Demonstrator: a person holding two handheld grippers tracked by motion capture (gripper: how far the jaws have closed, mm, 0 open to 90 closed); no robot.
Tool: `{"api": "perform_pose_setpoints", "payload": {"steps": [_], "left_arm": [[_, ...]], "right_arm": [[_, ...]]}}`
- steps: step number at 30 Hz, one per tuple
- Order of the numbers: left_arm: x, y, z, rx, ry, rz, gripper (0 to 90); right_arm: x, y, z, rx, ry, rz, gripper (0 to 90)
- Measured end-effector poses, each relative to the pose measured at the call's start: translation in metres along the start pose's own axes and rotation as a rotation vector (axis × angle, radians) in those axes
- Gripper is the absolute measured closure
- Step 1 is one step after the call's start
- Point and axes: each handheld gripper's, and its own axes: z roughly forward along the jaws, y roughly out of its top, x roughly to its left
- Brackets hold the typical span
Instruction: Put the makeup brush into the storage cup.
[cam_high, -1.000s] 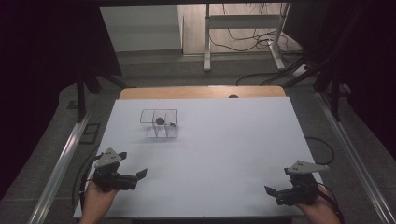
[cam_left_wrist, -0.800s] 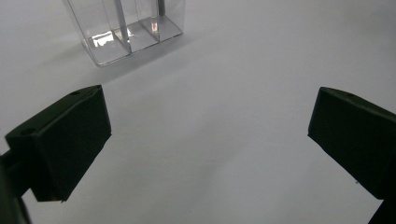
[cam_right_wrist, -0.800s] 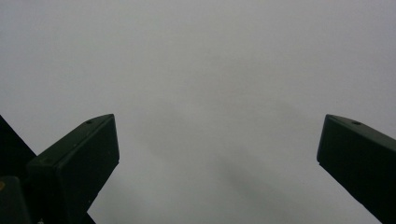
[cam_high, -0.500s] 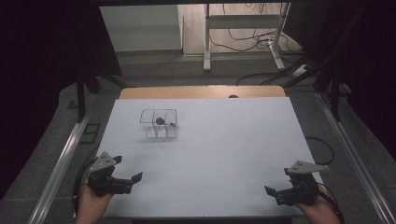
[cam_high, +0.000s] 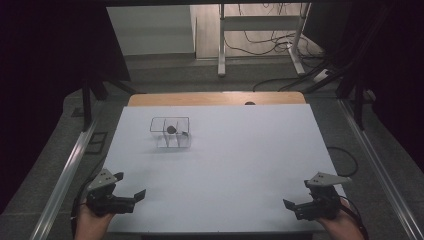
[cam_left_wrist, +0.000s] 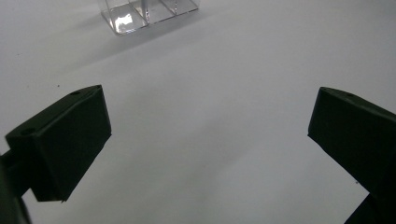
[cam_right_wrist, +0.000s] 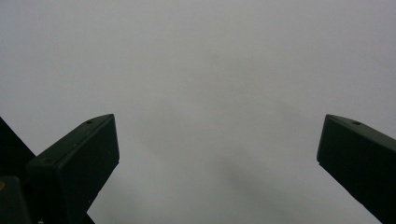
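Observation:
A small clear plastic box (cam_high: 170, 133) with dividers stands on the white table (cam_high: 235, 160), left of centre toward the back. A small dark object (cam_high: 171, 129) sits inside it. My left gripper (cam_high: 129, 185) hovers open at the front left corner, far from the box, with nothing between its jaws. In the left gripper view the left gripper (cam_left_wrist: 210, 112) points toward the clear box (cam_left_wrist: 140, 11) at the top edge. My right gripper (cam_high: 296, 195) is open at the front right corner. The right gripper (cam_right_wrist: 219, 135) faces bare tabletop.
A wooden strip (cam_high: 215, 98) runs along the table's far edge. Metal rails (cam_high: 65, 170) flank both sides of the table. Behind it stand a frame's legs (cam_high: 221, 45) and loose cables (cam_high: 270, 47) on the floor.
My left gripper has drawn back a little toward the near left corner of the table. The right gripper and the box have not moved.

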Motion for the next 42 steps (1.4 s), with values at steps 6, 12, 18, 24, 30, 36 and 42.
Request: {"api": "perform_pose_setpoints", "payload": {"steps": [6, 12, 18, 24, 30, 36, 42], "left_arm": [[0.002, -0.007, -0.005, 0.007, 0.011, -0.011, 0.0], [0.003, -0.013, -0.010, 0.011, 0.021, -0.017, 0.0], [0.003, -0.019, -0.015, 0.021, 0.031, -0.025, 0.0], [0.002, -0.025, -0.019, 0.039, 0.050, -0.025, 0.0], [0.001, -0.029, -0.020, 0.062, 0.077, -0.020, 0.0], [0.001, -0.033, -0.019, 0.100, 0.111, -0.008, 0.0], [0.003, -0.036, -0.017, 0.136, 0.122, -0.019, 0.0]], "right_arm": [[0.000, 0.000, 0.000, 0.003, -0.002, 0.000, 0.0], [0.000, 0.000, 0.001, 0.006, -0.003, -0.001, 0.0], [0.000, 0.000, 0.001, 0.007, -0.005, -0.001, 0.0], [0.001, 0.000, 0.001, 0.008, -0.005, -0.002, 0.0], [0.001, 0.000, 0.001, 0.012, -0.007, -0.005, 0.0], [0.001, 0.000, 0.001, 0.013, -0.008, -0.006, 0.0], [0.001, 0.000, 0.001, 0.015, -0.008, -0.007, 0.0]]}}
